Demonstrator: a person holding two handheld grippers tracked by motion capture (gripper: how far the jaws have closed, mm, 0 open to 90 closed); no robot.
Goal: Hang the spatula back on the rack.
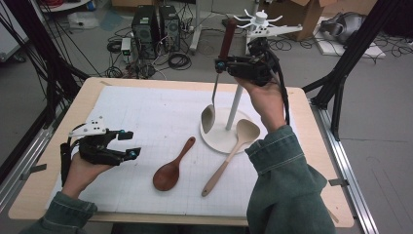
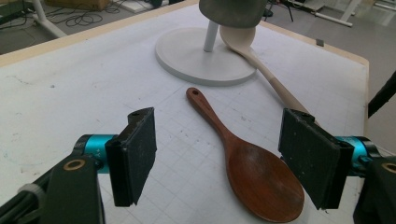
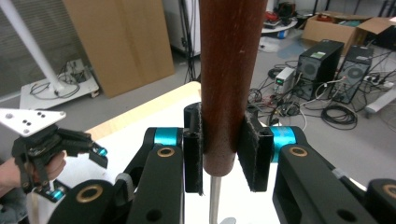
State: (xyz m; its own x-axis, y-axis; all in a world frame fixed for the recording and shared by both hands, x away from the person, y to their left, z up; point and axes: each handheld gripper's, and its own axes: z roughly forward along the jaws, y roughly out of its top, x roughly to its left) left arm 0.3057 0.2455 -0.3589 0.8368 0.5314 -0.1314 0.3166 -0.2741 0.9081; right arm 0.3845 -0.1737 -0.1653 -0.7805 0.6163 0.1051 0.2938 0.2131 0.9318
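Fingers of the right gripper [image 1: 220,65]: clamped on the dark red-brown handle of a metal ladle [image 1: 209,116], the pads [image 3: 194,149] pressing it from both sides. Ladle hangs upright above the table, handle up, steel bowl low, just over the rim of the round white base [image 1: 214,138]; whether bowl and base touch cannot be judged from the high view.

Fingers of the left gripper [image 1: 129,144]: spread apart with nothing between them, held low over the white gridded mat [image 1: 141,112]; pads [image 2: 135,151] stand either side of the brown wooden spoon [image 2: 247,156] lying flat beyond them.

Stand: white pole [image 1: 234,107] rising from the round base.

Pale wooden spoon [image 1: 228,156]: bowl resting on the base beside the pole, handle running down onto the mat.

Background floor: two black computer towers [image 1: 155,27], cables, cardboard box [image 1: 302,12]. No legible brands, labels or writing on any item.
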